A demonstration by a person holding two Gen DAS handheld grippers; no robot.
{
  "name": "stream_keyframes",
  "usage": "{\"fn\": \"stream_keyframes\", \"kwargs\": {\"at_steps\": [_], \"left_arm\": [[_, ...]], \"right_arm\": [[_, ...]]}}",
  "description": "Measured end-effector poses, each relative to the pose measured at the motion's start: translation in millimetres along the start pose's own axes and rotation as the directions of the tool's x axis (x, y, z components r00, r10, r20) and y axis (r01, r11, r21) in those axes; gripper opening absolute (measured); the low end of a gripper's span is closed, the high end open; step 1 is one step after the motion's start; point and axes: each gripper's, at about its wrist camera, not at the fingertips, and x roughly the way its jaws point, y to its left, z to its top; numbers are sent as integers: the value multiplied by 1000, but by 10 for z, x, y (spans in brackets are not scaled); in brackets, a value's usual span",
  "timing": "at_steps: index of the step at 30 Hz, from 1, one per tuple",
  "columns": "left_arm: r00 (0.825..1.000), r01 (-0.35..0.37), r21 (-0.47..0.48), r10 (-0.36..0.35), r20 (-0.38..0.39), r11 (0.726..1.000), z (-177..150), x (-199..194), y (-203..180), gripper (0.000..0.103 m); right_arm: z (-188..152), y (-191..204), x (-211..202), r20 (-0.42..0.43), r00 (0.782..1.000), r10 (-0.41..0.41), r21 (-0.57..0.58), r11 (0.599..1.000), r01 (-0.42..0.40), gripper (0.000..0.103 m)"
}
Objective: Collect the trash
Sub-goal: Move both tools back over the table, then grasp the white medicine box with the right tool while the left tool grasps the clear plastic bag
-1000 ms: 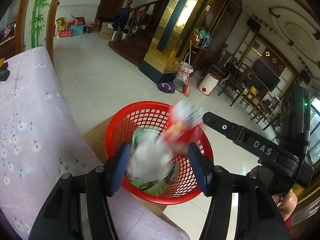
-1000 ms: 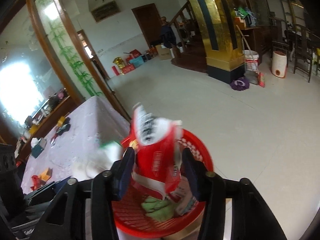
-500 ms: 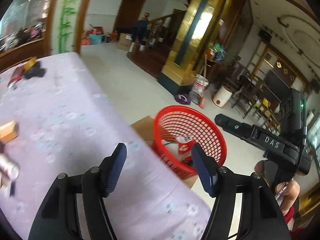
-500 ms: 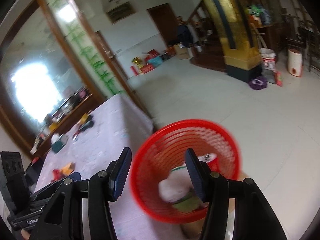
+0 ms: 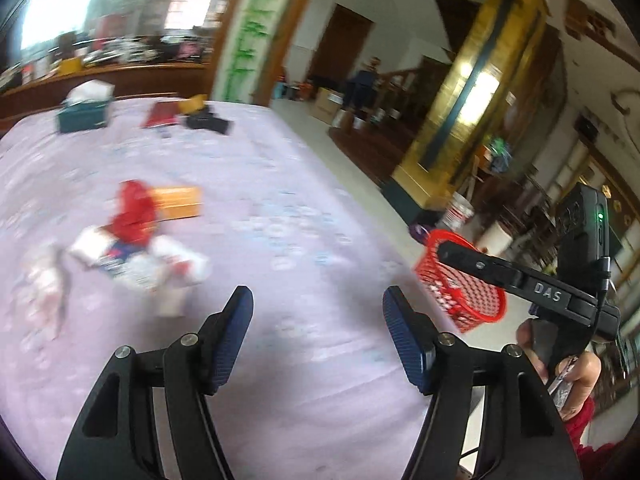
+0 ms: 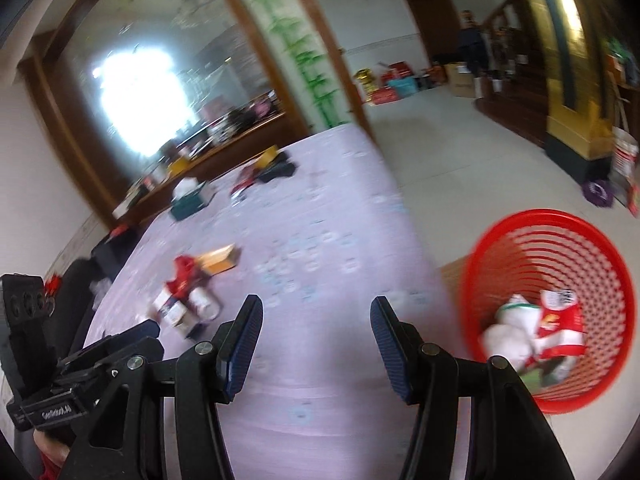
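Observation:
A heap of trash lies on the lilac tablecloth (image 5: 304, 216): a crumpled red wrapper (image 5: 134, 210), an orange box (image 5: 178, 202) and white packets (image 5: 140, 266), all blurred. My left gripper (image 5: 318, 294) hangs open above the cloth, to the right of the heap, with nothing between its fingers. My right gripper (image 6: 317, 302) is open and empty too, over the table's edge. The red mesh basket (image 6: 560, 240) stands on the floor beside the table, right of that gripper. In it lie a white wad (image 6: 506, 334) and a red packet (image 6: 560, 322).
A teal tissue box (image 5: 82, 114) and dark flat items (image 5: 208, 122) sit at the table's far end. Tiled floor (image 6: 460, 152) stretches past the basket to a gold pillar (image 5: 452, 120) with a bucket (image 5: 458, 212) at its foot. A person's hand (image 5: 576, 368) holds the right gripper.
Both grippers let their trash fall into the basket, then swung left from above the basket to above the table. The heap on the cloth has come into view.

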Motion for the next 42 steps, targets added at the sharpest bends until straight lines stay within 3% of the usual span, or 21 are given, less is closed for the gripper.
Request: {"fn": "stream_keyframes", "kwargs": {"at_steps": [9, 16, 21, 30, 33, 34, 35, 37, 42], "left_arm": [[982, -175, -168, 185, 43, 970, -173, -605, 1025, 66], [961, -250, -275, 272, 47, 928, -262, -838, 1536, 66], [959, -257, -303, 280, 33, 918, -316, -841, 1694, 66], [953, -280, -303, 301, 23, 911, -321, -857, 1817, 66], [953, -282, -316, 302, 15, 906, -312, -839, 1868, 66], [954, -281, -317, 300, 11, 906, -303, -825, 1876, 66], [955, -280, -315, 298, 7, 907, -292, -807, 1876, 66], [955, -283, -311, 298, -1, 907, -262, -760, 1866, 66], [954, -293, -284, 299, -24, 913, -189, -552, 1819, 66]], "right_arm": [[-61, 840, 503, -131, 987, 89, -169, 979, -111, 60], [-139, 1529, 1139, -302, 944, 132, -319, 919, -231, 60], [-171, 1836, 1640, -380, 919, 105, -395, 880, -264, 60], [-186, 2130, 2278, -420, 907, 23, -498, 830, -252, 60], [-257, 2174, 2375, -418, 908, -11, -525, 819, -232, 60], [-276, 2179, 2370, -417, 909, -7, -524, 819, -234, 57], [-297, 2182, 2359, -418, 908, -3, -524, 818, -238, 45], [-344, 2189, 2313, -421, 907, 0, -528, 813, -245, 41], [-434, 2144, 2269, -416, 909, -4, -524, 818, -237, 40]]}}
